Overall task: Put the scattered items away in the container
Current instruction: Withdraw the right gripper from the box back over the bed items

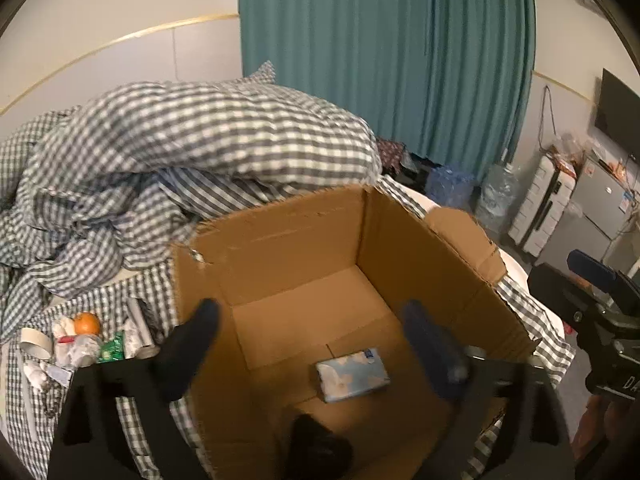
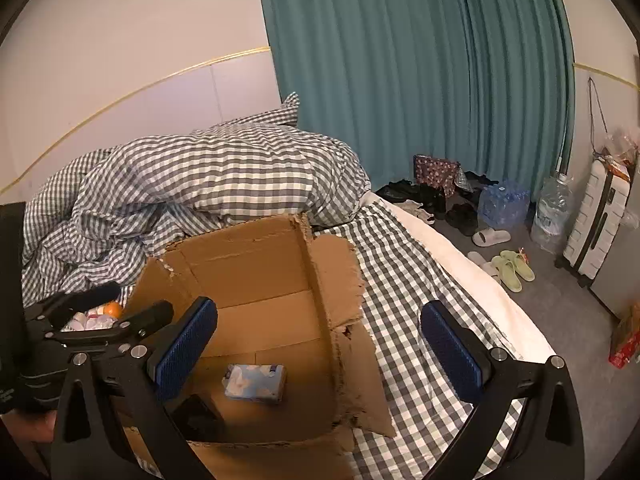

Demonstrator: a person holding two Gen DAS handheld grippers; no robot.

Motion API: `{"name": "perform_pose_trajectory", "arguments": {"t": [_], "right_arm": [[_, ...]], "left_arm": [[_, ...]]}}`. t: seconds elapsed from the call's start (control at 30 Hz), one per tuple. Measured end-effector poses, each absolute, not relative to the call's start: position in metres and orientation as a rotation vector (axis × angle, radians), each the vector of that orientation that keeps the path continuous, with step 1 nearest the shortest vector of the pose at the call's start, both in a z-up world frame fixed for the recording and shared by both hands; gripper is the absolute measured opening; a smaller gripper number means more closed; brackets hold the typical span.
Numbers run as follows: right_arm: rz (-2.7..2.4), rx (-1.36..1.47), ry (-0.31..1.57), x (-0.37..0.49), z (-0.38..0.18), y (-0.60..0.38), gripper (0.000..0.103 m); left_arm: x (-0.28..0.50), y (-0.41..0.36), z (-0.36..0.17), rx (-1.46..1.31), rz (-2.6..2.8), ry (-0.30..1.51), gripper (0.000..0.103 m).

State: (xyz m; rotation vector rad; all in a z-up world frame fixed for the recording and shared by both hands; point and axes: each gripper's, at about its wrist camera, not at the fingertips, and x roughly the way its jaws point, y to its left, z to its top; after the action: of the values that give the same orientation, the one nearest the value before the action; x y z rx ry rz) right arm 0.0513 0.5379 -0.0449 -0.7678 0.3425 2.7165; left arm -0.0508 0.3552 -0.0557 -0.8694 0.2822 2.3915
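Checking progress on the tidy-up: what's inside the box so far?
Inside the box lie a blue tissue pack and a dark item at the near wall. The near corners are hidden by the tongs.

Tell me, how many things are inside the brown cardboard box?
2. A light blue tissue pack lies on the brown cardboard box's floor; a dark object sits at the near wall. More may hide below the near edge.

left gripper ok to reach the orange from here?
Probably yes: the left gripper is open and empty over the box, and the orange lies uncovered just outside its wall, among other litter.
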Motion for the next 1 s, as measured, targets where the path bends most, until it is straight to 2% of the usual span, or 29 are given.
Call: {"name": "perform_pose_trajectory", "arguments": {"t": [0.33, 0.73, 0.9, 1.0], "right_arm": [[2.797, -0.753, 0.282, 0.037, -0.024, 0.489, 0.102], [2.951, -0.767, 0.154, 0.003, -0.001, 0.384, 0.103], [3.040, -0.834, 0.218, -0.015, 0.002, 0.338, 0.103], [3.085, -0.840, 0.196, -0.025, 0.004, 0.308, 0.103]], "left_arm": [[-0.057, 0.291, -0.021, -0.830, 2.523, 0.236, 0.103], [-0.072, 0.149, 0.006, -0.842, 2.743, 0.084, 0.103], [-0.070, 0.092, 0.007, -0.866, 2.814, 0.028, 0.103], [-0.064, 0.056, 0.011, -0.858, 2.878, 0.022, 0.103]]}}
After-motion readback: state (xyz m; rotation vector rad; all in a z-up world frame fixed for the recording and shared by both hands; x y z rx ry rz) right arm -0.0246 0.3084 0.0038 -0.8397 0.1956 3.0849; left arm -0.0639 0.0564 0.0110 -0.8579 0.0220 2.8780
